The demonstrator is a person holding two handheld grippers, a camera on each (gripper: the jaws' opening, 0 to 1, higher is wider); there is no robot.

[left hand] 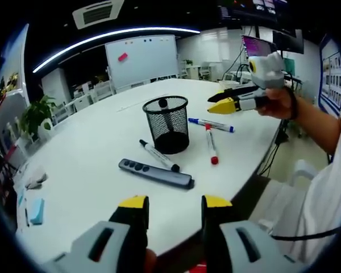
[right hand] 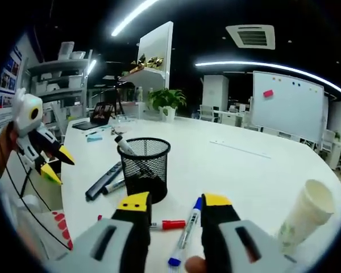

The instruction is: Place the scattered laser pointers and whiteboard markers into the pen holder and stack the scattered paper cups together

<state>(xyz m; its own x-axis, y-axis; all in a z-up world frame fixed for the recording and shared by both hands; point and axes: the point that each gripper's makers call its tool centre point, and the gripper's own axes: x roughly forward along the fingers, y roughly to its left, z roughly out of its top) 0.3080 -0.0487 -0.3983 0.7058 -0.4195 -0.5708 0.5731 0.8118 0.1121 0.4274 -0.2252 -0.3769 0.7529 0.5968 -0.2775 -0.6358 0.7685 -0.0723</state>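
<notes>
We judged the pen-gathering step to be in hand: one marker (right hand: 125,145) already stood inside the black wire-mesh pen holder (left hand: 166,124), its cap poking above the rim, while the rest lay loose on the smooth white table (left hand: 91,148). Taking the holder as landmark: a black-capped whiteboard marker (left hand: 158,155) lay just beside its base on the near side in the left gripper view, with the flat, dark grey laser pointer (left hand: 156,173) a little nearer still; a red-capped marker (left hand: 211,145) and a blue-capped marker (left hand: 211,124) lay just beside it on the other side. The left gripper (left hand: 174,202) hovered above the table edge, jaws parted and holding nothing. The right gripper (right hand: 173,201) also stood with jaws apart and empty, the blue-capped marker lying on the table between its yellow tips in the right gripper view. A stack of pale paper cups (right hand: 304,215) lay tipped well apart from the holder. The next move, in our judgement, called for lowering the right gripper around the slim round barrel of the blue-capped marker and closing squarely, since a smooth plastic cylinder may roll.
</notes>
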